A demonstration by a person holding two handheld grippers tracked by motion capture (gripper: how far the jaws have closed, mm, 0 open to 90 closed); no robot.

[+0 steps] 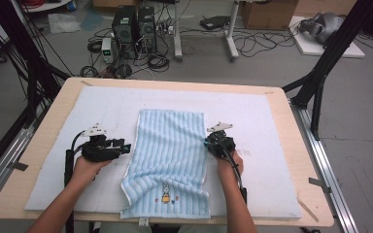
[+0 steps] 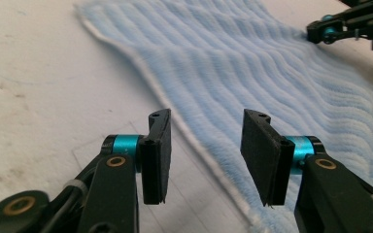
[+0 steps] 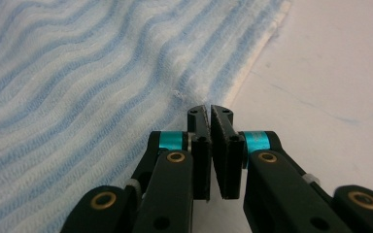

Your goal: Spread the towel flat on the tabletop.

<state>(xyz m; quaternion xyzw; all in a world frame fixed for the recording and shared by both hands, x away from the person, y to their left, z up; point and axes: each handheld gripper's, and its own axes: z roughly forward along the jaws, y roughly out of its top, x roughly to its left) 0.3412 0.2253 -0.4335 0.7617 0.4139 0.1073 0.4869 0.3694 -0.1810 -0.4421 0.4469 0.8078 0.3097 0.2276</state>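
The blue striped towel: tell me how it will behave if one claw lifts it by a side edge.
The blue striped towel will probably sag and drape rather than hold its shape: it already lies in soft waves with a corner folded over. It looks light for its spread, being thin terry. Its fuzzy pile should grip well, so the left claw, open over the hem, is unlikely to slip.

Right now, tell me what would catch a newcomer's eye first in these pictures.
The light blue striped towel stands out first, lying mid-table on the white mat, its near left corner folded over and a small embroidered figure near its front hem. The left gripper sits at the towel's left edge with jaws open astride the white hem. The right gripper is at the towel's right edge, jaws shut with nothing between them.
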